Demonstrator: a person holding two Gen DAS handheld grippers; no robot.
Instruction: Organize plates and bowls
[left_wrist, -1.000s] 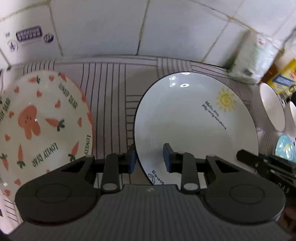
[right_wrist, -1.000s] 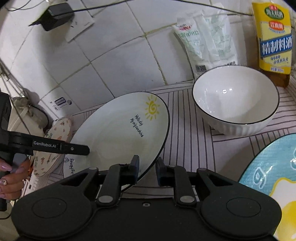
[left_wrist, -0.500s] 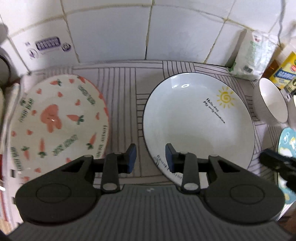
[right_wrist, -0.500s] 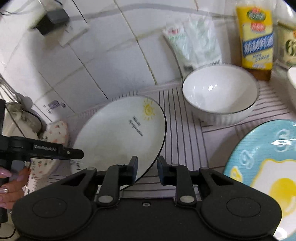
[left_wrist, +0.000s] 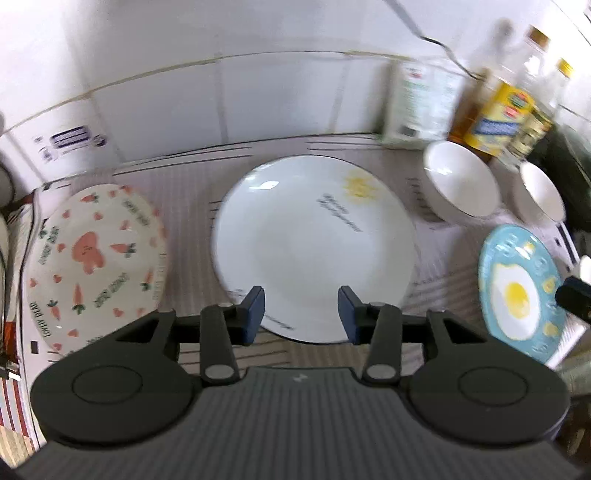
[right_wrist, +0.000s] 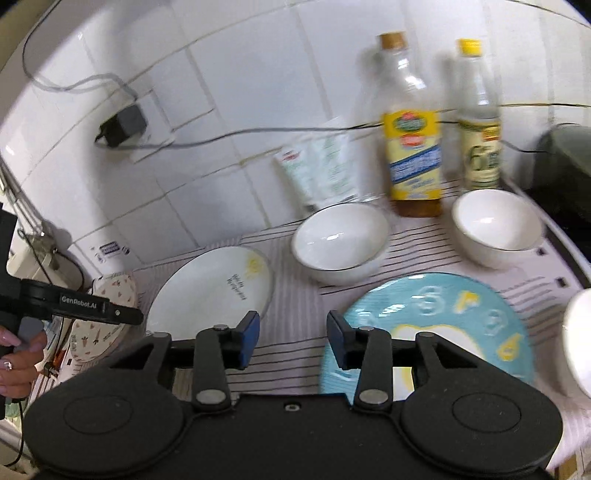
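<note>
White ceramic, all dishes bare inside: sun plate flat on the striped mat, centre of the left wrist view. Carrot-print plate beside it to the left, apart, no contact. Two white bowls upright toward the tiled wall, nothing in them. Blue egg plate flat, nearer than the bowls, right of the sun plate. Yellow-label bottle and clear bottle standing just behind the bowls; white pouch leaning on the wall.

Left gripper: jaws spread wide, nothing between them, hovering above the near rim of the sun plate, contact not evident.

Right gripper: jaws likewise wide, unloaded, above bare mat between sun plate and egg plate.

Hand wrapped round the left gripper's handle, at left edge of right wrist view.
</note>
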